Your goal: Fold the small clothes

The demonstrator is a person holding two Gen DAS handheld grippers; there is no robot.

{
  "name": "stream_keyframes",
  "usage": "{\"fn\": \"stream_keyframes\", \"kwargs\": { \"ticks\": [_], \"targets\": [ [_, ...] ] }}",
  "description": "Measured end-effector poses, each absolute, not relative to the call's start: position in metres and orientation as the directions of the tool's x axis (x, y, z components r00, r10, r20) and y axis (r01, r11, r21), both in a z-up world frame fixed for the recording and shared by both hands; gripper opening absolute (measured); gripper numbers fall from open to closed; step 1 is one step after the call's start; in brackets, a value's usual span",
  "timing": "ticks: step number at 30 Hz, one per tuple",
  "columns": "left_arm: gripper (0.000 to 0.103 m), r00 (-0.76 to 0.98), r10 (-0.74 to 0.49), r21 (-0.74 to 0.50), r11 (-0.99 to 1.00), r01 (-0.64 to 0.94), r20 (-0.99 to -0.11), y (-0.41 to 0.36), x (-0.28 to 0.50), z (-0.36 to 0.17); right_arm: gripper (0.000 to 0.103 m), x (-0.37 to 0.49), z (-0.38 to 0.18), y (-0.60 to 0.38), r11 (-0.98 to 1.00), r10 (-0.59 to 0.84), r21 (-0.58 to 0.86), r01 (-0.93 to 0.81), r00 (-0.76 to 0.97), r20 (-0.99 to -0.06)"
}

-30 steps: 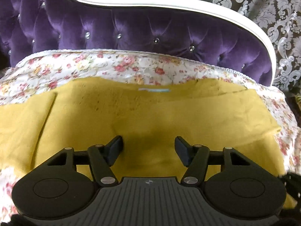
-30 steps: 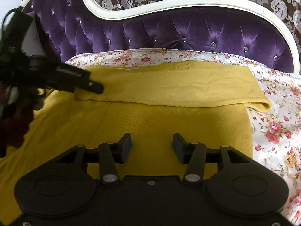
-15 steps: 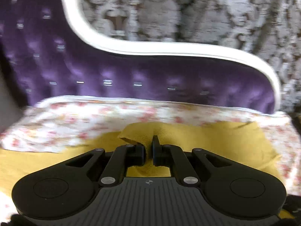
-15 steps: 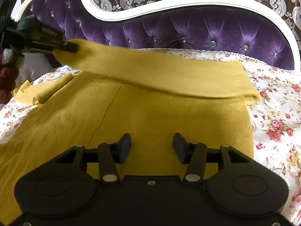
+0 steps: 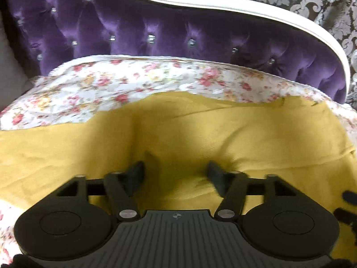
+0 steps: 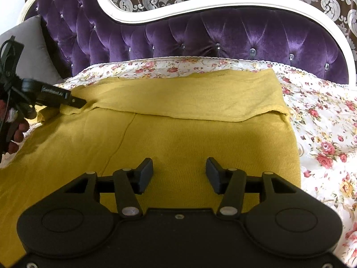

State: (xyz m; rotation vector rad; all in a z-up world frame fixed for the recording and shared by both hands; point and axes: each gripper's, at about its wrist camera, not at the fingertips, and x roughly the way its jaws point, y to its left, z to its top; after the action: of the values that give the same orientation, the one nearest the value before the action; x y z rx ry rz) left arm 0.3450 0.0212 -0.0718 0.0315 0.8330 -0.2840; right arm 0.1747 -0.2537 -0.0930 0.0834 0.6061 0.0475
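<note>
A mustard-yellow knit garment (image 6: 183, 134) lies on the floral bedsheet (image 6: 323, 120), its far part folded toward me as a flap (image 6: 189, 96). It fills the left wrist view (image 5: 178, 134) too. My left gripper (image 5: 175, 175) is open, low over the yellow cloth, holding nothing. It also shows at the left of the right wrist view (image 6: 73, 100), fingertips touching the flap's left corner. My right gripper (image 6: 179, 173) is open and empty over the near part of the garment.
A purple tufted headboard (image 6: 223, 35) with a white frame (image 6: 200, 0) stands behind the bed. A grey pillow (image 6: 33, 51) leans at the far left. Patterned curtains hang behind. The floral sheet lies bare to the right of the garment.
My left gripper shut on the garment's far edge, lifted it, then laid it back down as a flap and opened. My right gripper stayed still and open.
</note>
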Motion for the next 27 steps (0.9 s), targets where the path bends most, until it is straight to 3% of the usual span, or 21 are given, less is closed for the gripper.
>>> {"fn": "stream_keyframes", "kwargs": {
  "ticks": [5, 10, 17, 22, 27],
  "targets": [
    [0.073, 0.636, -0.282, -0.137, 0.953, 0.269, -0.719, 0.036, 0.328, -0.071, 0.066, 0.175, -0.095, -0.251, 0.996, 0.068, 0.079, -0.028, 0.823, -0.564],
    [0.074, 0.64, -0.278, -0.09, 0.946, 0.311, -0.716, 0.04, 0.304, -0.072, 0.069, 0.176, -0.095, -0.249, 0.998, 0.05, 0.064, -0.016, 0.819, -0.571],
    [0.079, 0.697, -0.242, -0.126, 0.969, 0.214, -0.675, 0.076, 0.278, -0.061, 0.069, 0.18, -0.061, -0.229, 0.995, 0.095, 0.039, -0.088, 0.832, -0.547],
    [0.081, 0.729, -0.198, -0.177, 0.978, 0.107, -0.656, 0.106, 0.276, -0.068, 0.051, 0.215, -0.031, -0.179, 0.968, 0.237, 0.056, -0.245, 0.818, -0.524],
    [0.084, 0.736, -0.166, -0.102, 0.986, 0.131, -0.656, 0.094, 0.277, -0.07, 0.051, 0.264, -0.022, -0.108, 0.928, 0.321, -0.005, -0.373, 0.804, -0.5]
  ]
}}
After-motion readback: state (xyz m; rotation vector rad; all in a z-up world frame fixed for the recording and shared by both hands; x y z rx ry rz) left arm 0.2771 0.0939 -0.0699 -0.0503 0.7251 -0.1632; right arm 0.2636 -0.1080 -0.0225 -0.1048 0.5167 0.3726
